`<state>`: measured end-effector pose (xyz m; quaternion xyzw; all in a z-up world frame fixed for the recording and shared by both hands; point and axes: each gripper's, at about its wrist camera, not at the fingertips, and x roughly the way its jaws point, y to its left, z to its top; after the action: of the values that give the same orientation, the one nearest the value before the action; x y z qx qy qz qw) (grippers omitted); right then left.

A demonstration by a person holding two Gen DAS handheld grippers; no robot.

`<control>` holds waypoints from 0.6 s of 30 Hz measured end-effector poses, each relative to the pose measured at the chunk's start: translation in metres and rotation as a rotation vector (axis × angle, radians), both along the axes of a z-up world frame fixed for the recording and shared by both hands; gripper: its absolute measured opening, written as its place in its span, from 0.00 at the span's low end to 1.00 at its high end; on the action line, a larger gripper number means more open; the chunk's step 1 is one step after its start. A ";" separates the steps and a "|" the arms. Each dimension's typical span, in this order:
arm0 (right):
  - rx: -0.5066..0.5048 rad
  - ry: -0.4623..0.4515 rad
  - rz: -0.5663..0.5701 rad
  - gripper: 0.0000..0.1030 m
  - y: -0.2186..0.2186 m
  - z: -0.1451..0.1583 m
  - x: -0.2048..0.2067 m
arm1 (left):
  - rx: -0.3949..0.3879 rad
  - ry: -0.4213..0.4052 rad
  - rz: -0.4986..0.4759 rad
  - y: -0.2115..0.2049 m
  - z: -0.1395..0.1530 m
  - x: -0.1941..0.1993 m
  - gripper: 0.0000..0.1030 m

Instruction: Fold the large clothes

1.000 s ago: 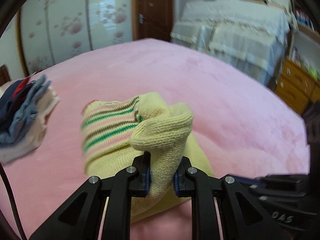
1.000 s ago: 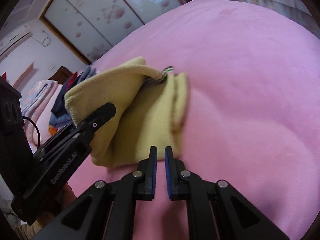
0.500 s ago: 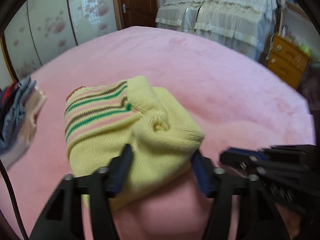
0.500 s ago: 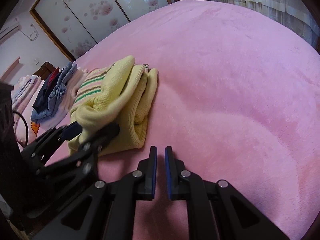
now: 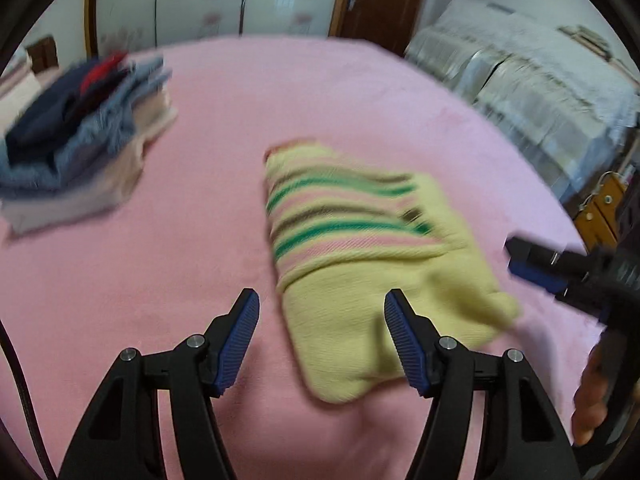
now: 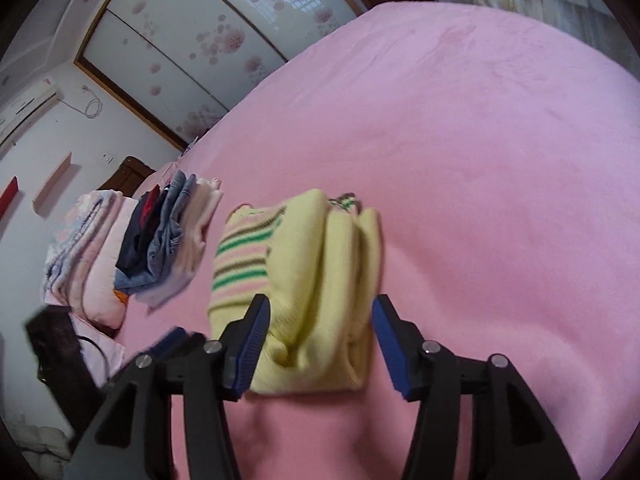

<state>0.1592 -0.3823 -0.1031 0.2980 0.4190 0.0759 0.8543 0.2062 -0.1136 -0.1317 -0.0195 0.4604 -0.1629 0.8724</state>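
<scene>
**Pink bedspread, folded yellow sweater, both grippers spread wide**

Pink fuzzy bedspread (image 6: pixel 480 160) fills pretty much everything you're looking at, and it's a bedroom around it: sliding wardrobe doors (image 6: pixel 192 48) with a pink blossom print, a dark wooden door (image 5: pixel 380 4), and a second bed under a whitish lace cover (image 5: pixel 520 64) off to the side. You've also got a wall air conditioner (image 6: pixel 24 112) up in the corner of the right wrist view.

Your yellow sweater (image 5: pixel 360 248) with the green, pink and brown stripes lies folded into a chunky bundle on the bedspread. Your left gripper (image 5: pixel 322 344) has its jaws wide, straddling the near end of the bundle, and nothing is pinched. Your right gripper (image 6: pixel 320 344) is wide too, with the sweater (image 6: pixel 316 292) sitting between its blue pads; whether the pads actually touch the knit, can't tell.

Farther along the bedspread there's a stack of folded clothes (image 5: pixel 76 140), denim and navy with a bit of red, well apart from the sweater. Beside it in the right view sits a pile of pale pink bedding (image 6: pixel 84 256).

Heads up: the left view is motion-blurred, so the stripes and that stack are smeared. The right gripper is cut off at that view's edge.
</scene>
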 end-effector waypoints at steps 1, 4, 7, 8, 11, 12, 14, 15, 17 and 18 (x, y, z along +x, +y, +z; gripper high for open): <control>-0.002 0.011 0.005 0.57 0.002 -0.001 0.009 | -0.001 0.019 0.005 0.001 -0.004 0.003 0.62; -0.014 0.052 0.030 0.59 0.008 -0.007 0.041 | -0.028 0.038 -0.002 -0.001 -0.012 0.004 0.62; -0.004 0.125 0.073 0.59 0.013 -0.021 0.072 | -0.010 0.029 -0.022 -0.010 -0.013 -0.001 0.62; 0.002 0.133 0.081 0.59 0.016 -0.023 0.080 | -0.005 0.030 -0.029 -0.012 -0.015 -0.001 0.62; -0.014 0.149 0.095 0.59 0.023 -0.026 0.098 | 0.019 0.020 -0.046 -0.020 -0.017 -0.006 0.62; -0.028 0.148 0.098 0.59 0.026 -0.025 0.102 | 0.025 0.013 -0.048 -0.021 -0.017 -0.008 0.62; -0.068 0.147 0.114 0.60 0.033 -0.023 0.114 | 0.037 0.000 -0.052 -0.024 -0.016 -0.010 0.62; -0.092 0.149 0.126 0.60 0.037 -0.023 0.119 | 0.040 -0.002 -0.051 -0.025 -0.016 -0.012 0.62; -0.142 0.156 0.142 0.60 0.039 -0.025 0.127 | 0.041 -0.004 -0.053 -0.027 -0.016 -0.013 0.62; -0.168 0.156 0.149 0.55 0.042 -0.026 0.131 | 0.044 -0.006 -0.054 -0.028 -0.016 -0.014 0.62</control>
<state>0.2903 -0.3408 -0.1291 0.1985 0.5098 0.0805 0.8332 0.1918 -0.1418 -0.1474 0.0125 0.4616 -0.1761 0.8694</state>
